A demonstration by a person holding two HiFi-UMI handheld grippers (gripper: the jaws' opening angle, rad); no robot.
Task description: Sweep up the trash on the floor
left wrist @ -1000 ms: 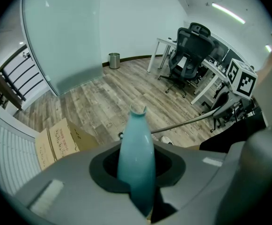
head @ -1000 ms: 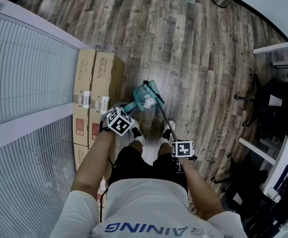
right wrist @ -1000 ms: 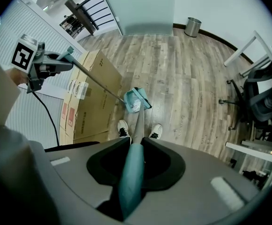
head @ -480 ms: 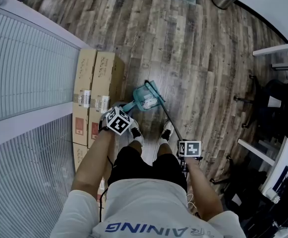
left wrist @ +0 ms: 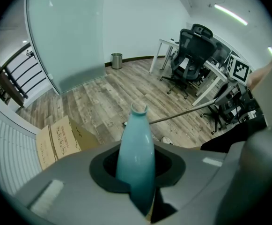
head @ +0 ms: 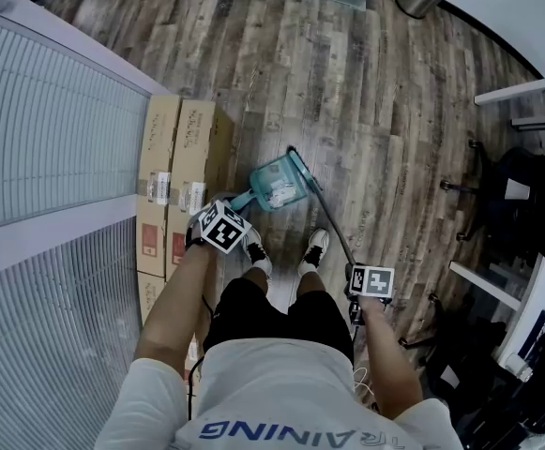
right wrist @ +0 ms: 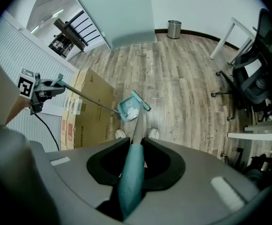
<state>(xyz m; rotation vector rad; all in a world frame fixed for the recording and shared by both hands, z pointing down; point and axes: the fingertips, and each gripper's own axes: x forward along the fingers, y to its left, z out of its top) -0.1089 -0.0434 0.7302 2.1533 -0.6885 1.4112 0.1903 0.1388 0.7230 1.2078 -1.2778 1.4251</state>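
Wood planks made up the floor (head: 347,82), with boxes (head: 188,157) along the ribbed wall on your left and a chair (head: 525,195) by the desks on your right. Just ahead of your shoes stood the dustpan (head: 274,184), and the broom (head: 333,228) slanted down to it with its head right at the pan's edge. Your left gripper (left wrist: 136,170) was clamped on the dustpan's teal handle, and your right gripper (right wrist: 133,165) was clenched round the broom's teal grip. The trash (head: 286,193), a few pale scraps, lay inside the pan.
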